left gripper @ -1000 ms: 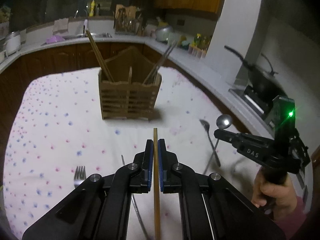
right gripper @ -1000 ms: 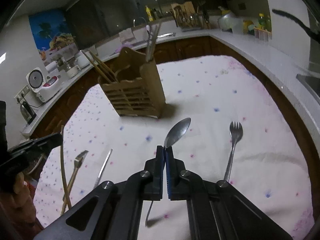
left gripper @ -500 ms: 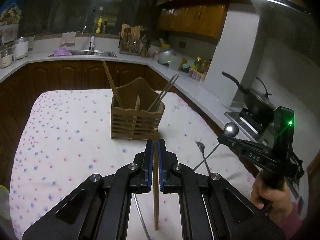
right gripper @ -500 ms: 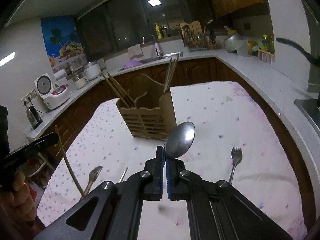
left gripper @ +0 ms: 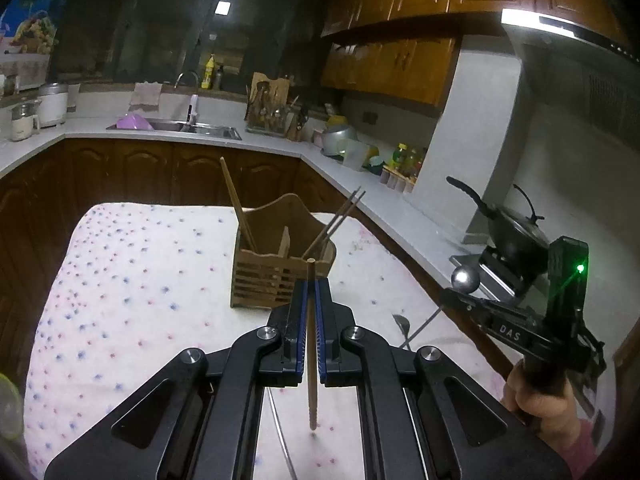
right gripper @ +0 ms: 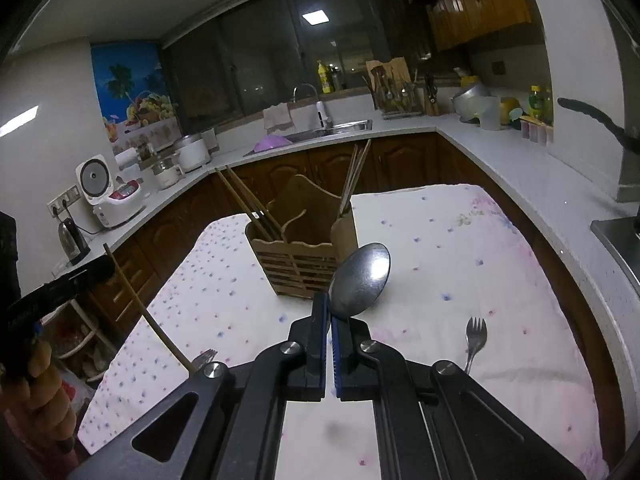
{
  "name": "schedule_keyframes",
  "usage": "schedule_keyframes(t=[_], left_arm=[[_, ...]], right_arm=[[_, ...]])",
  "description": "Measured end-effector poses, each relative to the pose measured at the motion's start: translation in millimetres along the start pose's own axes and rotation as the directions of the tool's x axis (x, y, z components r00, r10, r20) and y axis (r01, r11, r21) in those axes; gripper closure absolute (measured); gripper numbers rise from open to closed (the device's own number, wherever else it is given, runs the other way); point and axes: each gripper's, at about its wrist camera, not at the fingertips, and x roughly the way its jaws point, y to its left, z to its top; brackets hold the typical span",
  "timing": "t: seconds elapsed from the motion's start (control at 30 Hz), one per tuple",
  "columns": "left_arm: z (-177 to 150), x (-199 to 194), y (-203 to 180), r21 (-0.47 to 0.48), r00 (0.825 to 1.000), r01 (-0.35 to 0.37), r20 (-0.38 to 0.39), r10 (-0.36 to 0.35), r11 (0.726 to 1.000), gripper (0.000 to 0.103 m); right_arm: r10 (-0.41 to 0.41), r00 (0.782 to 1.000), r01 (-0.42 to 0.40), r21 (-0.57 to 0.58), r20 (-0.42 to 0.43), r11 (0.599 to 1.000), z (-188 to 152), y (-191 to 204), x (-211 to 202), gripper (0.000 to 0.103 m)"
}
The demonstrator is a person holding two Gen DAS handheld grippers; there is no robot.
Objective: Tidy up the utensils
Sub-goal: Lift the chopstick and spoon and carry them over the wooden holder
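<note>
My left gripper (left gripper: 311, 286) is shut on a wooden chopstick (left gripper: 312, 396), held upright above the dotted tablecloth (left gripper: 132, 300). Just beyond it stands the wooden utensil holder (left gripper: 264, 280), with wooden chopsticks (left gripper: 238, 208) in its left part and metal chopsticks (left gripper: 340, 216) in its right part. My right gripper (right gripper: 330, 300) is shut on the handle of a steel spoon (right gripper: 362, 280), bowl up, in front of the holder (right gripper: 304, 260). The left gripper (right gripper: 96, 272) and its chopstick (right gripper: 148, 312) show at the left of the right wrist view.
A fork (right gripper: 474, 336) lies on the cloth at the right, and another fork (right gripper: 204, 357) peeks out at the left. A second spoon (left gripper: 402, 326) lies near the right gripper (left gripper: 452, 294). A wok (left gripper: 516, 232) sits on the stove at the right. Counters ring the table.
Both grippers have risen off the cloth, the left with the chopstick and the right with the spoon, and both now point less steeply down, so the holder sits lower in view.
</note>
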Motion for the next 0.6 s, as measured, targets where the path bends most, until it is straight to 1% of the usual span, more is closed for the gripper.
schedule_keyframes(t=[0.33, 0.6], left_arm=[[14.5, -6.1, 3.4, -0.004, 0.999, -0.01, 0.048, 0.01, 1.0, 0.1], [42.0, -11.8, 5.0, 0.001, 0.993, -0.022, 0.119, 0.022, 1.0, 0.1]], right_arm=[[0.008, 1.0, -0.008, -0.005, 0.016, 1.0, 7.4, 3.4, 0.6, 0.101], [0.008, 0.999, -0.007, -0.015, 0.048, 1.0, 25.3, 6.2, 2.0, 0.101]])
